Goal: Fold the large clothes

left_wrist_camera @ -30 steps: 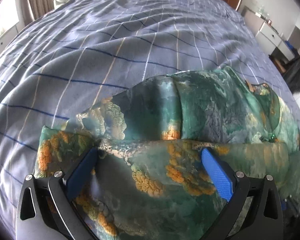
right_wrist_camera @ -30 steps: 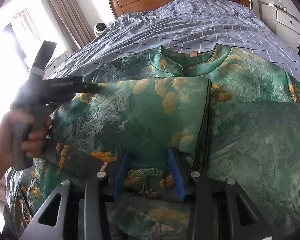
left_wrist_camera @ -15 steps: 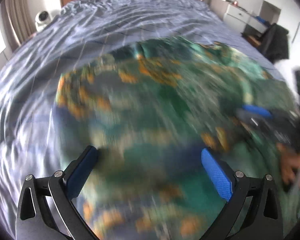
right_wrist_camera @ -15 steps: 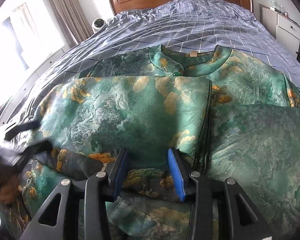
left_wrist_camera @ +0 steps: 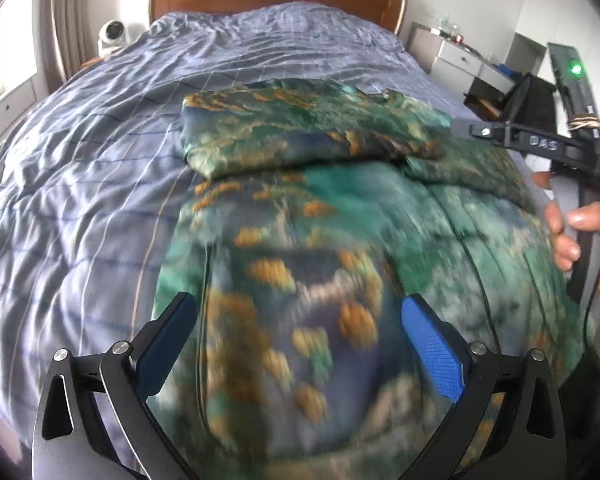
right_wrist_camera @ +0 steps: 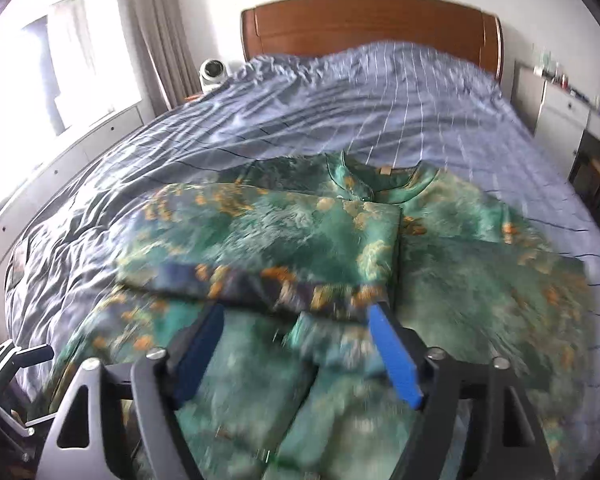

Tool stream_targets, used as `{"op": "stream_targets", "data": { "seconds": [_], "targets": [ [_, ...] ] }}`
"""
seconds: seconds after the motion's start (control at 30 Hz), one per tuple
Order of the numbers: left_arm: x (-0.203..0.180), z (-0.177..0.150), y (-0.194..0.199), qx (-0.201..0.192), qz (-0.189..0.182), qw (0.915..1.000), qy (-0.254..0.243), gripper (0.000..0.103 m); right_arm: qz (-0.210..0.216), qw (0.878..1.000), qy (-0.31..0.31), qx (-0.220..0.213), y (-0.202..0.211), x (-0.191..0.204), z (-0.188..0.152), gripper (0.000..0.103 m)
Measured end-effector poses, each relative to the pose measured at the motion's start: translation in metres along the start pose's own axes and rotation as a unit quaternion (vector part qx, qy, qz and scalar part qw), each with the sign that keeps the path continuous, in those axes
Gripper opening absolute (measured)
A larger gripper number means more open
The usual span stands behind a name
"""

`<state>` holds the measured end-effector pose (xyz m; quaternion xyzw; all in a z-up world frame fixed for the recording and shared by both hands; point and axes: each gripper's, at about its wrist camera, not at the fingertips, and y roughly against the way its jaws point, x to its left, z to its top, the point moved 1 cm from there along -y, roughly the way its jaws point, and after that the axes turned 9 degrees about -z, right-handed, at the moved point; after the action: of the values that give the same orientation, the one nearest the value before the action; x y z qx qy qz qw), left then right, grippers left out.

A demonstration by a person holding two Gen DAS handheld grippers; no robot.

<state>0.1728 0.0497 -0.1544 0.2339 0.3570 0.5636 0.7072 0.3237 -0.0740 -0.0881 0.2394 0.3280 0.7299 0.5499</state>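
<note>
The green dress [right_wrist_camera: 300, 240] lies on the bed [right_wrist_camera: 340, 112], its lower part folded up over the chest. Your left hand-held gripper [left_wrist_camera: 300, 332] hangs over it with jaws wide apart. Your right hand-held gripper [right_wrist_camera: 296, 340] has just been opening; nothing is between its jaws.

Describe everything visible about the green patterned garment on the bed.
The garment is a shiny, silk-like robe in green with orange and cream cloud-like motifs and dark blue areas. Its stand-up collar, with a small tan label inside, points toward the headboard. One side panel is folded over the middle, its dark-piped edge running straight down. It lies flat on the blue checked bedspread. The right gripper, its jaws just opened, hovers at the fold's near edge, pressing on nothing.
</note>
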Motion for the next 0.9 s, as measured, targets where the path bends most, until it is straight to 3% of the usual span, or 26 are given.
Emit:
{"op": "stream_targets", "data": {
  "seconds": [0.17, 0.47, 0.57, 0.77, 0.9],
  "targets": [
    [-0.015, -0.019, 0.014, -0.001, 0.015, 0.9994, -0.030, 0.102, -0.012, 1.000, -0.003, -0.013, 0.046, -0.004, -0.048, 0.078],
    [-0.017, -0.031, 0.035, -0.007, 0.015, 0.9995, -0.027, 0.102, -0.064, 0.998, -0.010, -0.006, 0.105, -0.024, -0.125, 0.078],
    [-0.002, -0.031, 0.048, -0.017, 0.016, 0.9997, -0.004, 0.102, -0.084, 0.996, -0.024, -0.007, 0.119, -0.039, -0.136, 0.078],
    [0.070, -0.037, 0.072, -0.023, 0.056, 0.9943, 0.088, 0.102, -0.136, 0.988, -0.071, 0.006, 0.144, -0.095, -0.158, 0.078],
    [0.099, -0.048, 0.063, 0.012, 0.019, 0.9895, 0.143, 0.102, -0.190, 0.973, -0.114, 0.058, 0.151, -0.153, -0.188, 0.078]
  ]
}}
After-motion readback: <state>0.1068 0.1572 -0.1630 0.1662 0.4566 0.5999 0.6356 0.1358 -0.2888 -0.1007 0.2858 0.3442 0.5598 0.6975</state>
